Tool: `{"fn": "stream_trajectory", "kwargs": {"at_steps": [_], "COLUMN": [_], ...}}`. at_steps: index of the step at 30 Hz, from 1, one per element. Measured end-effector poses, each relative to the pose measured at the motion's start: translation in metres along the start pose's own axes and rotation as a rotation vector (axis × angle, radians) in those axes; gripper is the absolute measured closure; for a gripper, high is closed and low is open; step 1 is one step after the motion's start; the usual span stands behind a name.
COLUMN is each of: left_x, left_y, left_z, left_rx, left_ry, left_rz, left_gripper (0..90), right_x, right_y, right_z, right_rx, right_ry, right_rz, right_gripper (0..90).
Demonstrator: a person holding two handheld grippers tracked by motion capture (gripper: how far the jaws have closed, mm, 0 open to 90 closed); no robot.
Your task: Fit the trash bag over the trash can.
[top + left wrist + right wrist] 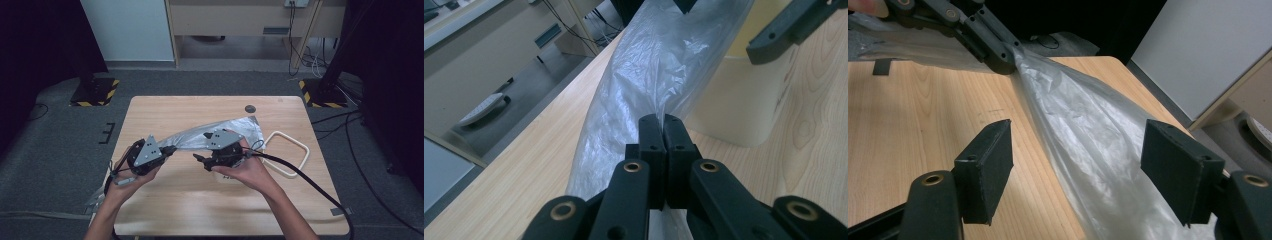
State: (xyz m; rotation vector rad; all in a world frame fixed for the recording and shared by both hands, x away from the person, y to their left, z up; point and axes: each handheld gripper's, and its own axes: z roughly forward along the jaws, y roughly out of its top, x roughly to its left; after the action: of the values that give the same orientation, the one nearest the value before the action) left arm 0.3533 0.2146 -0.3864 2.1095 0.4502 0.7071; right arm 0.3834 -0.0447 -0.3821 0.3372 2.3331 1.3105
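High view: clear plastic bag stretched across the middle of the wooden table, running from near left toward far right; left gripper at its near-left end, right gripper just right of it, cream frame farther right. Left gripper view: jaws clamped tight on the bag, cream container close on the right. Right gripper view: right gripper spread wide, bag lying between the pads, untouched; left gripper pinching the bag's far end.
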Motion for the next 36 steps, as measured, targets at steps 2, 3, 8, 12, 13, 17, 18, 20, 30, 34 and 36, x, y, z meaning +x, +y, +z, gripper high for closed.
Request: {"fn": "stream_trajectory", "kwargs": {"at_steps": [2, 3, 8, 12, 13, 17, 18, 20, 30, 34, 36], "left_x": [0.0005, 0.0007, 0.0008, -0.0007, -0.0015, -0.0030, -0.0033, -0.0038, -0.0074, -0.0086, -0.0089], "left_y": [0.0001, 0.0001, 0.0009, 0.0029, 0.0036, 0.0049, 0.0051, 0.0052, 0.0011, -0.0015, -0.0031], "left_z": [-0.0006, -0.0008, -0.0002, 0.0013, 0.0019, 0.0039, 0.0043, 0.0048, 0.0089, 0.0081, 0.0070], "left_rx": [-0.002, -0.001, 0.000, -0.003, -0.006, -0.009, -0.011, -0.014, -0.035, -0.041, -0.047], "left_ry": [0.002, 0.003, 0.000, -0.005, -0.007, -0.009, -0.009, -0.007, 0.055, 0.070, 0.078], "left_rz": [-0.002, -0.002, -0.004, -0.001, -0.003, -0.005, -0.006, -0.011, -0.071, -0.095, -0.111], "left_gripper": [89.0, 88.9, 88.9, 88.8, 88.8, 88.7, 88.7, 88.3, 58.4, 45.8, 42.6], "right_x": [0.0004, 0.0008, 0.0013, 0.0010, 0.0013, 0.0023, 0.0025, 0.0017, -0.0025, -0.0033, -0.0046], "right_y": [-0.0013, -0.0023, -0.0048, -0.0047, -0.0049, -0.0055, -0.0056, -0.0060, -0.0073, -0.0066, -0.0065], "right_z": [0.0020, 0.0031, 0.0076, 0.0092, 0.0094, 0.0095, 0.0095, 0.0094, 0.0100, 0.0099, 0.0098], "right_rx": [0.005, 0.009, 0.028, 0.027, 0.028, 0.037, 0.038, 0.035, 0.023, 0.020, 0.017], "right_ry": [-0.001, -0.003, -0.022, -0.038, -0.039, -0.032, -0.031, -0.024, -0.008, -0.012, -0.014], "right_rz": [-0.008, -0.013, -0.034, -0.042, -0.043, -0.044, -0.044, -0.045, -0.004, 0.002, 0.003], "right_gripper": [27.8, 27.4, 29.0, 41.2, 45.3, 61.5, 65.1, 72.5, 89.1, 89.3, 89.4]}}
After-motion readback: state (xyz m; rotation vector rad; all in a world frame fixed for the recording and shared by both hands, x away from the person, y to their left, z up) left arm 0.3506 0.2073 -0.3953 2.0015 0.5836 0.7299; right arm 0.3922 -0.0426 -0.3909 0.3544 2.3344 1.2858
